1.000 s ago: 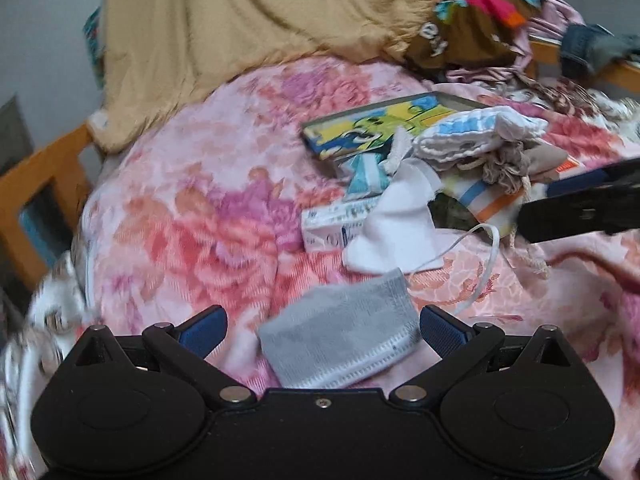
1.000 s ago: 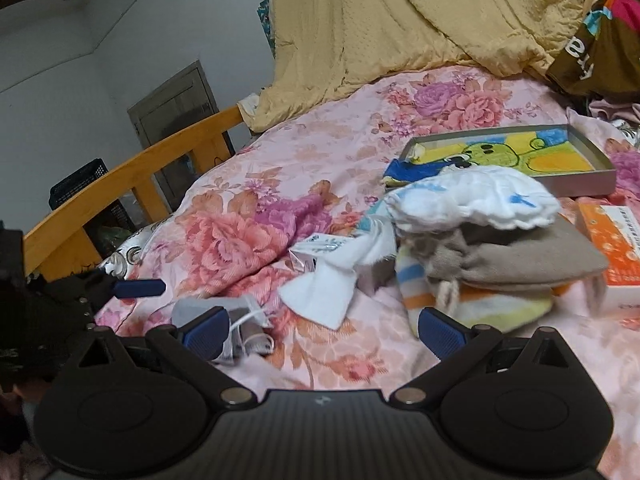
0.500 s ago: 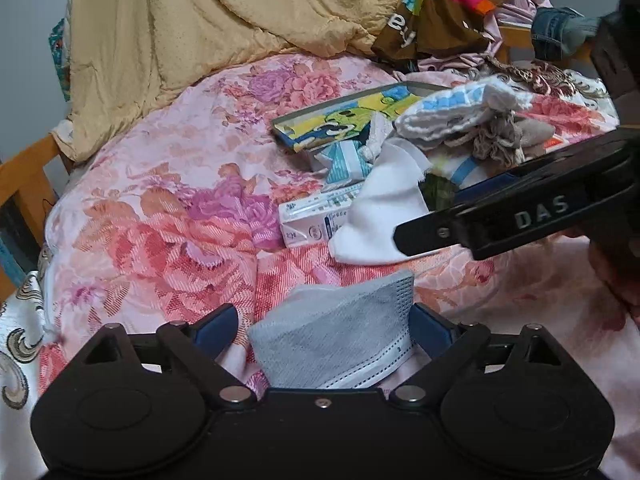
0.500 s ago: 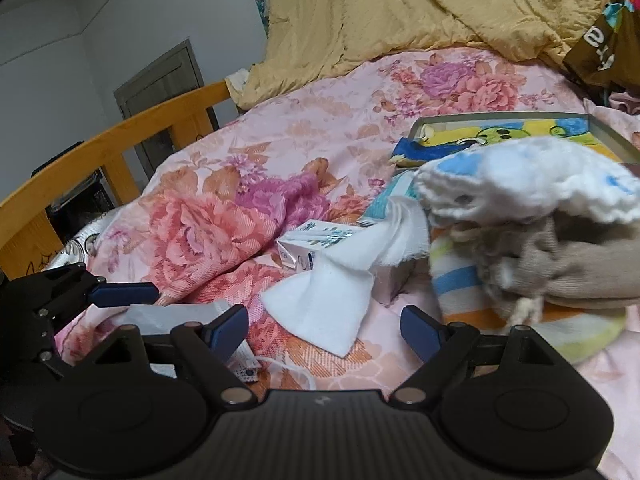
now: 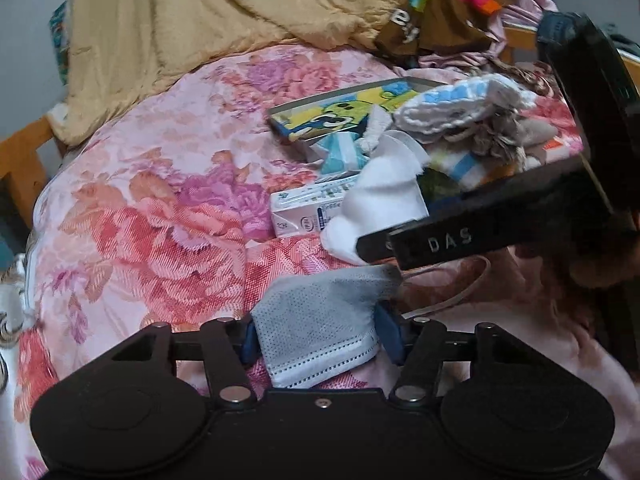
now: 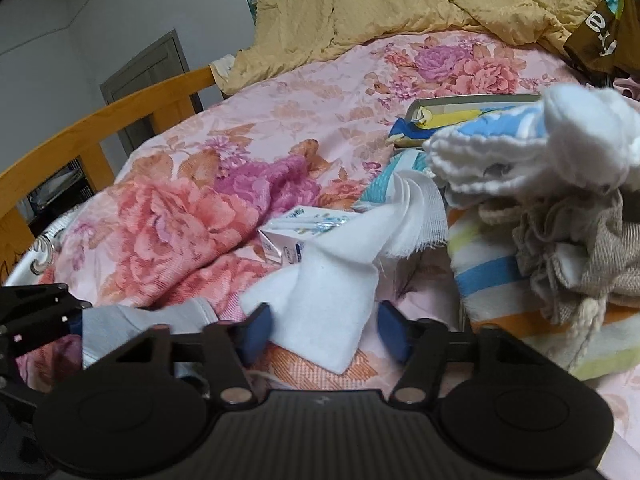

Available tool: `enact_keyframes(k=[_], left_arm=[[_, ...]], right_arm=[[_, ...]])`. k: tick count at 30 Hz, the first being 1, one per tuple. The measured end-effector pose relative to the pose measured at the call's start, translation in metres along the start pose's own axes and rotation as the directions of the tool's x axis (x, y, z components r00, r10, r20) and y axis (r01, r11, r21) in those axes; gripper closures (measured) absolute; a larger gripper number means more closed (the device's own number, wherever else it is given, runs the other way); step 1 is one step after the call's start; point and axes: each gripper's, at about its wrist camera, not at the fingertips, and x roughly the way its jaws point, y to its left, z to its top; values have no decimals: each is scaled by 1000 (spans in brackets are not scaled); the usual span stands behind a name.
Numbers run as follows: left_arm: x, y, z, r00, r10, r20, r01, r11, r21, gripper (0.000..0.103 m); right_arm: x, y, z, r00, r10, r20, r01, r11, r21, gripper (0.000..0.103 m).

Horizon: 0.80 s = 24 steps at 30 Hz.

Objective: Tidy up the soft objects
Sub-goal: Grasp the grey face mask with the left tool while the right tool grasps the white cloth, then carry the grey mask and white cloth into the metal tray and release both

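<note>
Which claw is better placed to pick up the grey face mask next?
Left. The left claw already has its blue pads against both sides of the grey face mask. The right claw sits around the white cloth instead, with the mask off to its left.

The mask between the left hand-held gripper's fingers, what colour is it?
The mask is grey with a white edge, clearest in the left wrist view.

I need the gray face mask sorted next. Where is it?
In the left wrist view the mask lies on the floral bedspread, low in the middle between the left gripper fingers, just in front of the white cloth.
</note>
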Motion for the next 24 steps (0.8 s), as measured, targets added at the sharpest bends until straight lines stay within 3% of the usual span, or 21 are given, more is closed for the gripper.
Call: enact_keyframes(k=[6,9,15,24], left_arm=[[-5,-3,-1,999,26,40,-25,999,-22,57],[-11,-4,-2,997,52,54,-50,998,-40,60],[-30,-1,2,994,65,86,-51,986,-162,60],[-63,-16,8,988,103,118,-68,961,-268,60]], right_arm=[[-6,4,-2,1000,3,30,-1,999,-41,87],[-12,15,-5,999,-8,53,15,992,-126,95],[-41,38,-12,995,-16,101,43,960,-278,96],[-93,39,-9,990,11,138,28,960,-279,96]])
